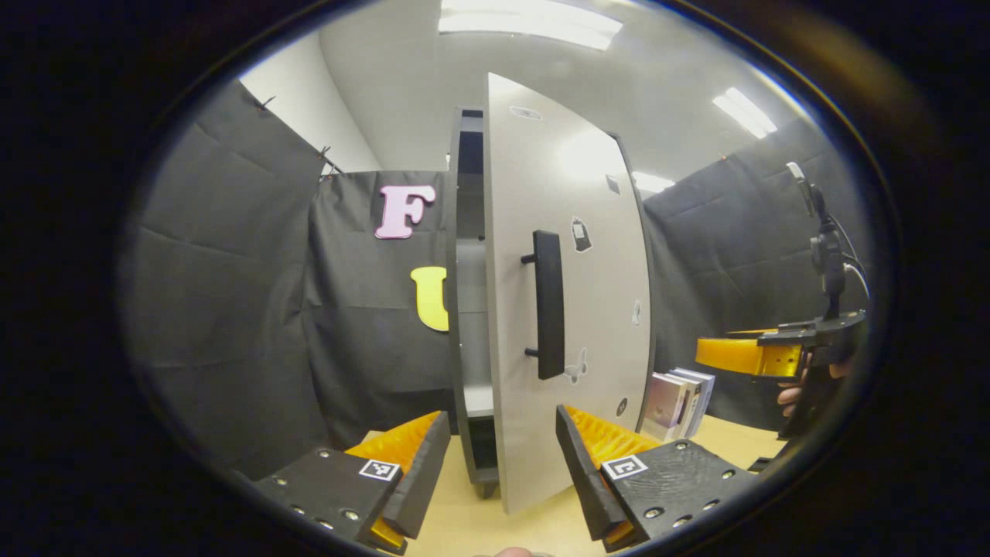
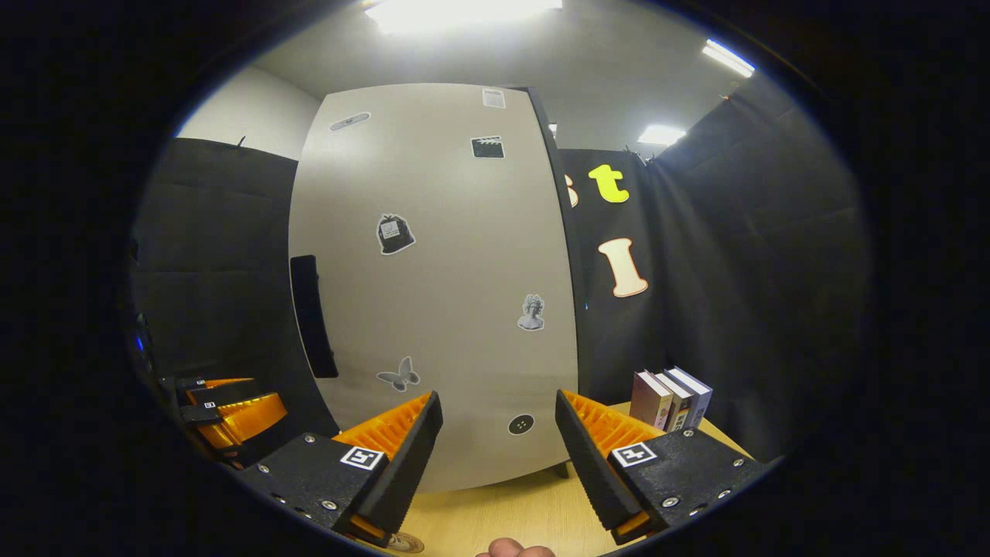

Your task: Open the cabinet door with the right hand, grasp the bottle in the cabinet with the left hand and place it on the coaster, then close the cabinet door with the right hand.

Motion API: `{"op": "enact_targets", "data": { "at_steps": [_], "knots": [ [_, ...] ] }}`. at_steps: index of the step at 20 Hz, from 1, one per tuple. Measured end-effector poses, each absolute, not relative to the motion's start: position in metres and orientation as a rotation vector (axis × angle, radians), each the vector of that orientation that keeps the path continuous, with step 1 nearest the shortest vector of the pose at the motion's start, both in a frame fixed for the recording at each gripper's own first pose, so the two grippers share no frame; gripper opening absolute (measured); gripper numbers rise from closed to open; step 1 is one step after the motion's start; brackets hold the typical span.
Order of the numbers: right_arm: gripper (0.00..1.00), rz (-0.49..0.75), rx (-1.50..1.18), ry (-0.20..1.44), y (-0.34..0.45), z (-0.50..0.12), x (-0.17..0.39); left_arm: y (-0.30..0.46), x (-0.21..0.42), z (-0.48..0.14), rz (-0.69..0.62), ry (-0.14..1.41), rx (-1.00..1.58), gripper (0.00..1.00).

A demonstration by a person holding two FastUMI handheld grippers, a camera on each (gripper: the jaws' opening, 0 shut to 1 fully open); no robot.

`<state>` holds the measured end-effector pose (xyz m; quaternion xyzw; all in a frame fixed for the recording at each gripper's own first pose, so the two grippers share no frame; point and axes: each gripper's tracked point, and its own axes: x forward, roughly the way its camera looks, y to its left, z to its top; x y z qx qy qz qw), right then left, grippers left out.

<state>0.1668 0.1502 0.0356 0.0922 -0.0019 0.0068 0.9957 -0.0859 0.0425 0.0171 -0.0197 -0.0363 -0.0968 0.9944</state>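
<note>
The grey cabinet (image 1: 469,325) stands on the wooden table with its door (image 1: 572,294) swung partly open, the door's edge turned toward me. A black bar handle (image 1: 549,304) sits on the door's front. My left gripper (image 1: 503,464) is open in front of the door's lower edge, holding nothing. Off to the right, a hand holds the right gripper (image 1: 762,356) clear of the door. In the right gripper view the door (image 2: 441,294) faces me with its handle (image 2: 313,316) at the left. My right gripper (image 2: 499,456) is open and apart from the door.
Three books (image 1: 681,398) (image 2: 669,398) stand upright on the table to the right of the cabinet. Light wooden tabletop (image 2: 503,503) lies below the fingers. The left gripper (image 2: 232,414) shows low at the left of the right gripper view. Black cloth walls surround the booth.
</note>
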Motion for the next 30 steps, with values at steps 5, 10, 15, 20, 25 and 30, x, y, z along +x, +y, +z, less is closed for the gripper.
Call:
{"op": "enact_targets", "data": {
  "at_steps": [5,10,15,20,25,30],
  "knots": [
    [0.91,0.008,0.174,-0.029,0.156,0.042,0.17,0.046,-0.083,0.014,-0.145,-0.037,-0.057,0.79],
    [0.92,-0.015,0.145,-0.06,0.162,0.05,0.172,0.05,-0.085,0.025,-0.102,-0.033,-0.035,0.74],
    [0.93,-0.043,0.063,-0.062,0.174,0.048,0.176,0.029,-0.083,0.04,-0.116,-0.06,-0.047,0.79],
    [0.92,-0.054,0.075,-0.059,0.178,0.049,0.176,0.013,-0.076,0.038,-0.116,-0.045,-0.055,0.79],
    [0.92,-0.027,0.075,-0.053,0.186,0.05,0.178,0.003,-0.081,0.038,-0.104,-0.044,-0.096,0.79],
    [0.92,-0.019,0.058,-0.067,0.193,0.056,0.18,-0.009,-0.09,0.037,-0.102,-0.047,-0.088,0.79]
  ]
}}
